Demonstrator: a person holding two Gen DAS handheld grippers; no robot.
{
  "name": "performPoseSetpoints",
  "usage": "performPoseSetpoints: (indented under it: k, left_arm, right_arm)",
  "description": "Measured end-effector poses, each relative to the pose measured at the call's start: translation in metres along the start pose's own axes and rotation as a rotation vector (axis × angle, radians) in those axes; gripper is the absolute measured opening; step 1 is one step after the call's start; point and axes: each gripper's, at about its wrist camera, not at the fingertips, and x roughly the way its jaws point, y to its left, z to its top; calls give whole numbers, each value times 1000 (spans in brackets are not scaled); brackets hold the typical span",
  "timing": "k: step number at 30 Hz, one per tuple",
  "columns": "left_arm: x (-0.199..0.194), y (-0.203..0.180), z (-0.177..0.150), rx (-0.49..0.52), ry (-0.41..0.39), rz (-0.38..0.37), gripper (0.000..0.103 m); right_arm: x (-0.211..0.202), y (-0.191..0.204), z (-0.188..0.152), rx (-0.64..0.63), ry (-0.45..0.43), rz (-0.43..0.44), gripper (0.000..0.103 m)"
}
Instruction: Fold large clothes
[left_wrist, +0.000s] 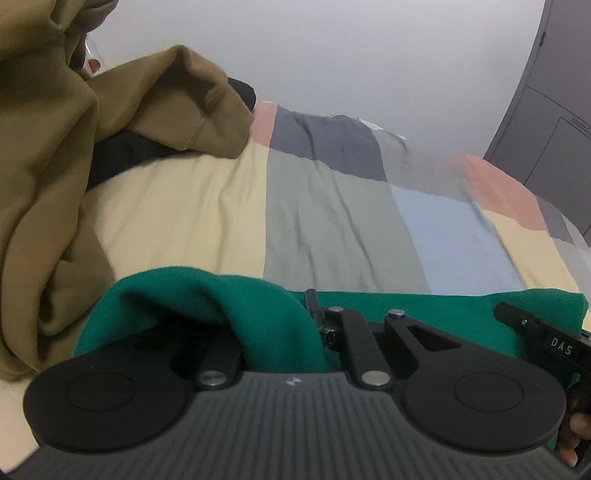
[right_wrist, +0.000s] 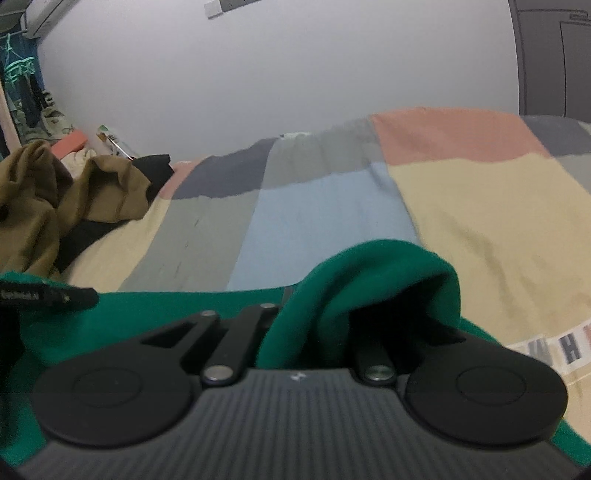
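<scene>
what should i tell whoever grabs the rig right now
Left gripper: jaws shut on the green garment.
Right gripper: jaws shut on the same garment, at its other end.
The edge is stretched between them, low over the patchwork bedspread.
Brown garment is heaped unfolded at the left, black cloth under it.
Done: green garment gripped at both ends.
Left: lay it flat, fold it, then do the brown one.

Patchwork-covered bed (left_wrist: 332, 206) against a plain white wall (right_wrist: 277, 74), grey wardrobe (left_wrist: 554, 122) beside.

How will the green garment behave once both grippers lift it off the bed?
Probably floppy: the green garment bunches over the left gripper and sags between it and the right gripper. Looks thick, so likely not slippery.
</scene>
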Motion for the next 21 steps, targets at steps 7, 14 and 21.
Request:
performPoseSetpoints:
  k: [7, 14, 21]
  left_arm:
    - [-22, -4, 7, -1, 3, -64, 58]
    - [-89, -14, -1, 33, -50, -65, 61]
    - [-186, -3, -32, 21, -99, -69, 61]
  right_arm:
    - [-5, 5, 5, -6, 9, -3, 23]
    - [-57, 18, 7, -20, -29, -5, 55]
    - [-147, 29, -6, -18, -100, -14, 55]
